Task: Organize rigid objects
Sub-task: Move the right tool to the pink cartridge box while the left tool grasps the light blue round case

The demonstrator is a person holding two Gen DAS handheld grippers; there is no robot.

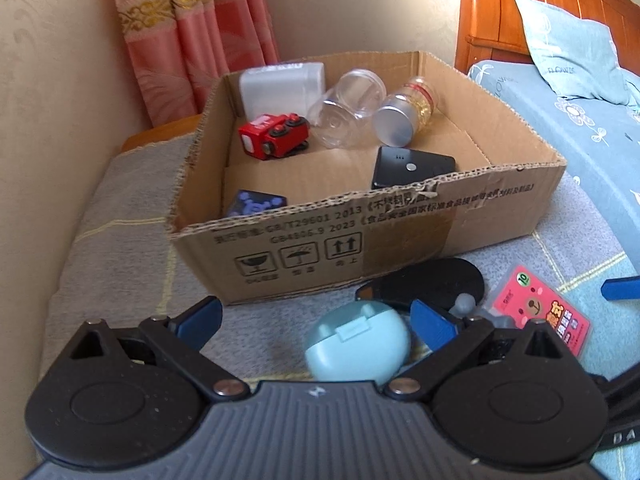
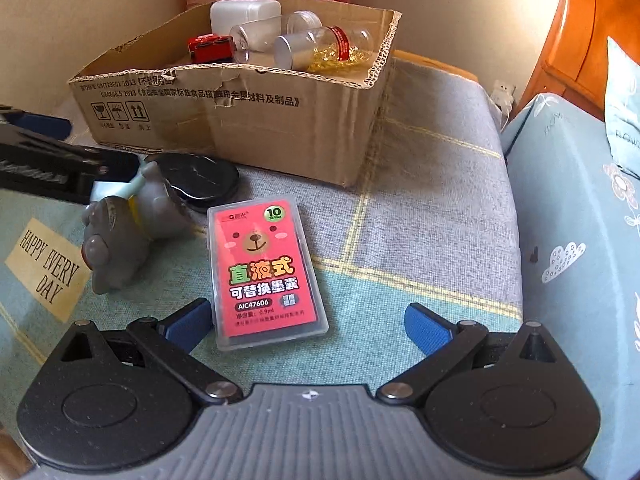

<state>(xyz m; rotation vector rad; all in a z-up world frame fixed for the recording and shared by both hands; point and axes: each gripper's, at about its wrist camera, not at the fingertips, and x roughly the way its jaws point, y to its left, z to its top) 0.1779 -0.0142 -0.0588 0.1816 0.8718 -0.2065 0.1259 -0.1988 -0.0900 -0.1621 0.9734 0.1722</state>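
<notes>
An open cardboard box (image 1: 400,236) (image 2: 280,128) stands on the cloth and holds a red toy car (image 1: 274,134), clear jars (image 1: 348,108), a silver-capped bottle (image 1: 404,114), a white container (image 1: 280,84), a black case (image 1: 412,166) and a dark patterned block (image 1: 256,202). My left gripper (image 1: 316,320) is open around a pale blue case (image 1: 356,344). My right gripper (image 2: 308,324) is open around the near end of a pink ink-cartridge pack (image 2: 262,268) (image 1: 540,312). A grey toy figure (image 2: 124,228) and a black round disc (image 2: 196,180) (image 1: 432,280) lie in front of the box.
A bed with a blue floral sheet (image 1: 580,120) (image 2: 572,240) and a wooden headboard (image 1: 520,4) stands to the right. Pink curtains (image 1: 188,32) hang behind the box. A "HAPPY EVERY DAY" label (image 2: 46,264) is on the cloth at left.
</notes>
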